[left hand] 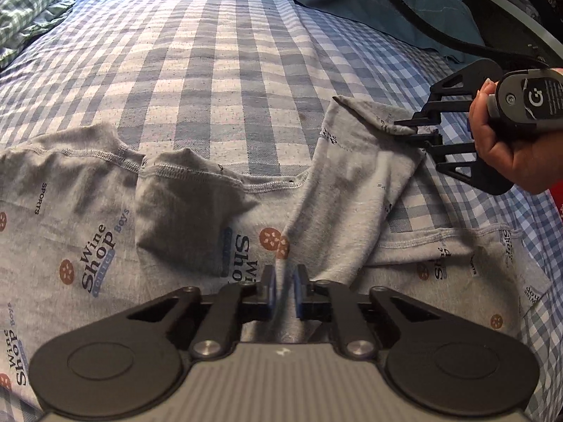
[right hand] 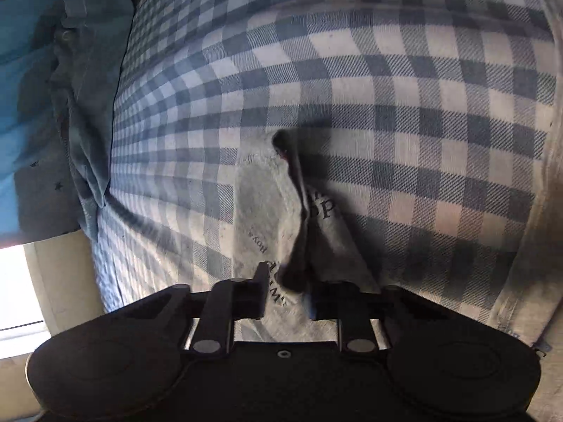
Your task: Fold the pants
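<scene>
The grey printed pants [left hand: 183,232] lie spread on the checked bed [left hand: 218,70]. The left gripper [left hand: 284,283] has its jaws closed on a fold near the middle; the right gripper [left hand: 410,130] pinches a lifted corner. To fold cleanly, I judge both should move together — keeping the cloth taut, edges matched — before either lets go.

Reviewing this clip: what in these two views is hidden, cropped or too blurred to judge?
- Left wrist view: the grey pants run off the left and bottom edges, so their full extent is unknown.
- Left wrist view: fabric between the left claw pads is motion-blurred.
- Right wrist view: the right claw body hides the pants' lower part; print there is unreadable.
</scene>
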### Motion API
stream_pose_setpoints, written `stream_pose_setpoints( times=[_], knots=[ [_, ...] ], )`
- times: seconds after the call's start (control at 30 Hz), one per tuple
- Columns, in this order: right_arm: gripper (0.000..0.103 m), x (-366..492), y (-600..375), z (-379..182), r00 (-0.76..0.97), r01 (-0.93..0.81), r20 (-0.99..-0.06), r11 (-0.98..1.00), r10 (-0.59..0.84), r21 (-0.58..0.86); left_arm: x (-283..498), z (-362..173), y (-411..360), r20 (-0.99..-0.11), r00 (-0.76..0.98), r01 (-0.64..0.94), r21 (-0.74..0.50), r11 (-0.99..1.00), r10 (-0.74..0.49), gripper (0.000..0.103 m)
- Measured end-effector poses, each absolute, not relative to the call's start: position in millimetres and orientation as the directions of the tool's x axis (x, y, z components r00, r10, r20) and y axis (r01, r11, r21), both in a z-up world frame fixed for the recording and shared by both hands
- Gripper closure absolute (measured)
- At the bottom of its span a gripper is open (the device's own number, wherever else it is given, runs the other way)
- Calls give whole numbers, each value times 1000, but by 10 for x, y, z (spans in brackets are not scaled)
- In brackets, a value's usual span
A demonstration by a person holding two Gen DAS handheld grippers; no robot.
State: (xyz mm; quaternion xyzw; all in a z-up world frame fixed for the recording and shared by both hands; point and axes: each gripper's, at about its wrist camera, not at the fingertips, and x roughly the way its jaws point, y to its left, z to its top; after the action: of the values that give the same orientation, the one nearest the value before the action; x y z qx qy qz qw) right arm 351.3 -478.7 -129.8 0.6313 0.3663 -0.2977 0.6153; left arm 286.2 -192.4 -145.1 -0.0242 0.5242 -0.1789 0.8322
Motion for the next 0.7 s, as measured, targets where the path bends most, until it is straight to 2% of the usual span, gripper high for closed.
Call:
stream_pose_setpoints(
  times=[0.03, 0.13, 0.4, 0.57, 0.7],
  knots=[
    [95, 3518, -4824, -1258, 556, 827, -827, 50, 78, 561, 2841, -1435, -1930, -865, 386, 281, -221, 934, -321, 103],
    [98, 3533, -4966, -1045, 577, 801, -816, 178, 28, 572, 2793, -1371, -1993, -866, 399, 301, -187, 935, -302, 103],
    [98, 3395, -5624, -256, 702, 582, -707, 508, 81, 636, 2530, -977, -2123, -828, 467, 350, -148, 925, -309, 103],
    [98, 2855, -6107, 171, 718, 491, -690, 637, 91, 595, 2224, -838, -2203, -796, 514, 429, -85, 899, -320, 103],
    [98, 2220, -6301, 218, 693, 476, -717, 706, 66, 525, 1958, -852, -2337, -777, 546, 495, -1, 869, -313, 103]
  ],
)
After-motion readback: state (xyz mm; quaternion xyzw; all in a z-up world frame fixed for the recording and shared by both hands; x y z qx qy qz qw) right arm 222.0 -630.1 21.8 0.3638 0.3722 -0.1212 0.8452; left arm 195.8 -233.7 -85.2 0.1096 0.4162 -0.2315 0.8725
